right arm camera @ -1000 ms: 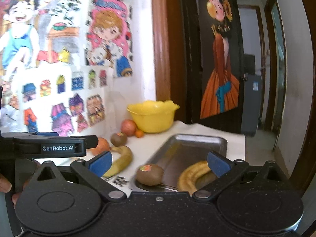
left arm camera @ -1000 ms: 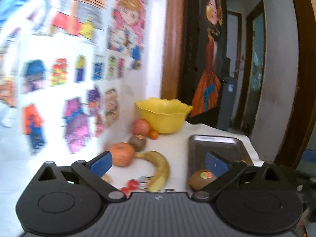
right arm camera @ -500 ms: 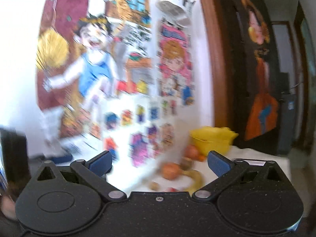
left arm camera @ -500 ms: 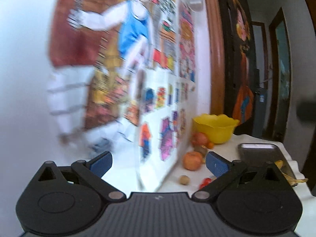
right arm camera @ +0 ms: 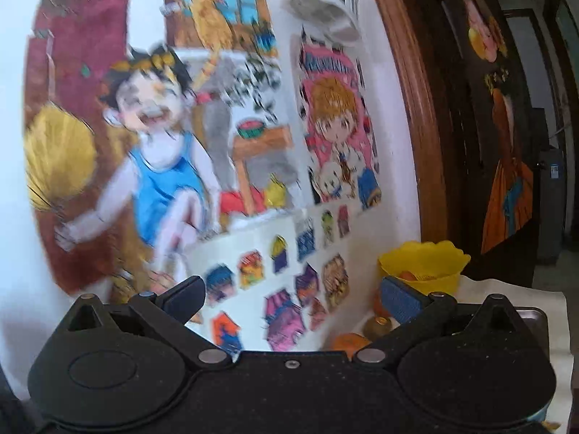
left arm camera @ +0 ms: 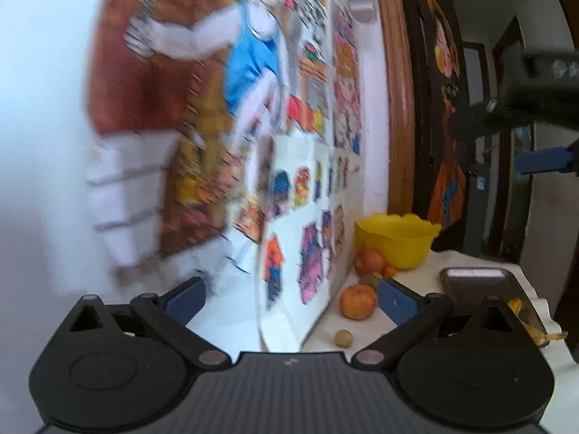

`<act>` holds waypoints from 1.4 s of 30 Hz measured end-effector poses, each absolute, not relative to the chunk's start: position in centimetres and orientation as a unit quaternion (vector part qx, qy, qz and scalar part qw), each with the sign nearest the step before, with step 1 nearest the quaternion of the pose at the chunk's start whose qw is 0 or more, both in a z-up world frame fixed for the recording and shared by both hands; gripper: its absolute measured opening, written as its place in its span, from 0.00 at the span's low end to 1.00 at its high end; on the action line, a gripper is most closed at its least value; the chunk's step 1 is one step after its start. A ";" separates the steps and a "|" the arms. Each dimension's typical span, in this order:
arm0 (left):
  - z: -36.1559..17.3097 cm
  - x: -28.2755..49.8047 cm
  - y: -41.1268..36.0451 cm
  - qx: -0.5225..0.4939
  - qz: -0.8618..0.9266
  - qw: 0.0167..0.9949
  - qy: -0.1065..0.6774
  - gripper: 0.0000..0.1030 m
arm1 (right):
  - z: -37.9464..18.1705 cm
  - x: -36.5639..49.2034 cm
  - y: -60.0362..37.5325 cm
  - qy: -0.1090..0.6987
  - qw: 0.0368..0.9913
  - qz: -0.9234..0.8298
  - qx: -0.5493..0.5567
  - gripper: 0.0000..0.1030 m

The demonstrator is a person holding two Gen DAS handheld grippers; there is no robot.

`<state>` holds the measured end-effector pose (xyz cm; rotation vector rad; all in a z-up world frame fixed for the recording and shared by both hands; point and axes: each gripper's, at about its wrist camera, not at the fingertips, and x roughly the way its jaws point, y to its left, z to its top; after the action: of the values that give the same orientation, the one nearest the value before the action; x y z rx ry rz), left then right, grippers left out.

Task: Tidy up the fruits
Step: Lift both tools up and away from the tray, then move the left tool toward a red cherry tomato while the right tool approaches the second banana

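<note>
Both views blurred and aimed mostly at the wall of cartoon drawings (right arm camera: 224, 152), away from the fruit, so first step: to turn back toward the yellow bowl (left arm camera: 398, 242) before any reach. Left gripper (left arm camera: 289, 300) spread wide, nothing between the blue pads (left arm camera: 396, 302); right gripper (right arm camera: 293, 296) also spread wide and empty, with its dark body visible at the upper right edge of the left view. Loose fruit in a line in front of the yellow bowl, along the foot of the wall: a reddish apple (left arm camera: 369, 261) just beside the bowl, a tiny orange fruit (left arm camera: 389, 271) next to it, a larger orange (left arm camera: 357, 301) further in front, a small brown round fruit (left arm camera: 343, 338) further again. Kiwi (right arm camera: 377, 326) also in front of the bowl, seen from the right wrist. Metal tray (left arm camera: 481, 285) to the right of the bowl, banana (left arm camera: 528, 322) at its near edge, only partly visible. Something orange probably already inside the bowl, hard to tell. Advice for a good pick: to slow down until the view is sharp, to choose one fruit, to bring it centred between the pads, to approach low from the open side and not against the wall, then to close gently, because round fruit rolls easily.
</note>
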<state>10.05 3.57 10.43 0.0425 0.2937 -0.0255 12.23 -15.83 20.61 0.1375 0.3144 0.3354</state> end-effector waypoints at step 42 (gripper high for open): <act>-4.5 26.2 -4.0 0.051 -0.077 0.947 0.308 0.97 | -4.0 34.8 -20.5 0.360 0.920 0.151 -0.007 0.79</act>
<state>26.22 -3.96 -4.46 0.1048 0.6275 -0.1563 34.78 -20.50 -4.04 -0.0140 0.7407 0.3108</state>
